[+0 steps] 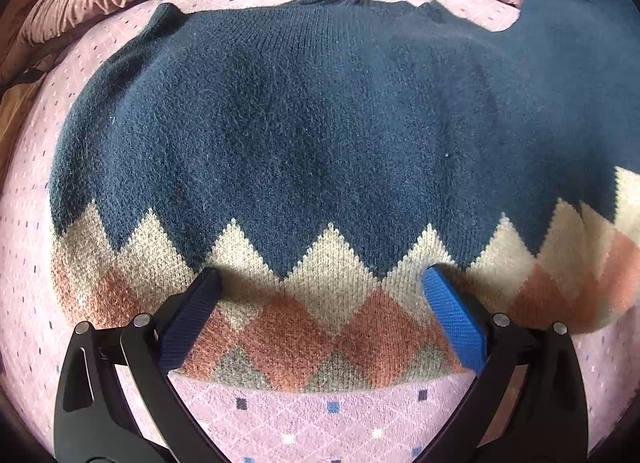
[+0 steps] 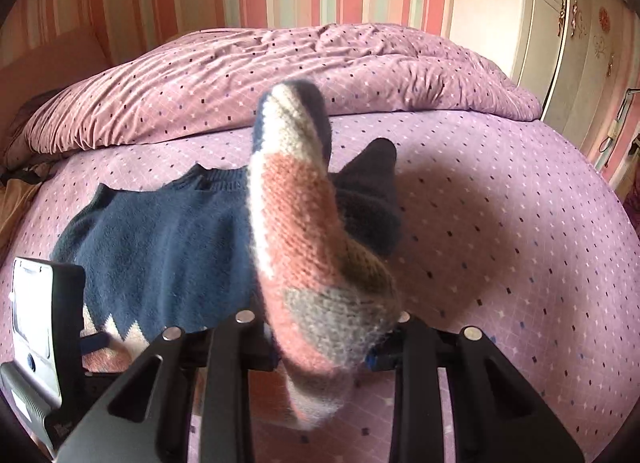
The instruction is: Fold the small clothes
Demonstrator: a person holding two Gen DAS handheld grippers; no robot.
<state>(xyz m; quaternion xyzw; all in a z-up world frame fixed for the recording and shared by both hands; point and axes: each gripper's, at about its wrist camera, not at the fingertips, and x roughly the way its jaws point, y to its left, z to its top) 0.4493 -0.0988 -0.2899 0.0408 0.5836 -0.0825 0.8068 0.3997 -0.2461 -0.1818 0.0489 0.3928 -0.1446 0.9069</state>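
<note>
Navy sweater (image 1: 320,123), cream-rust argyle hem

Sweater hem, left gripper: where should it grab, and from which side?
Take the patterned hem of the sweater, coming in low from the near edge. That edge lies flat on the bedsheet and faces the open left gripper, whose fingers already straddle the band. The right gripper holds the other hem corner lifted, so a matching pinch looks best.
</note>
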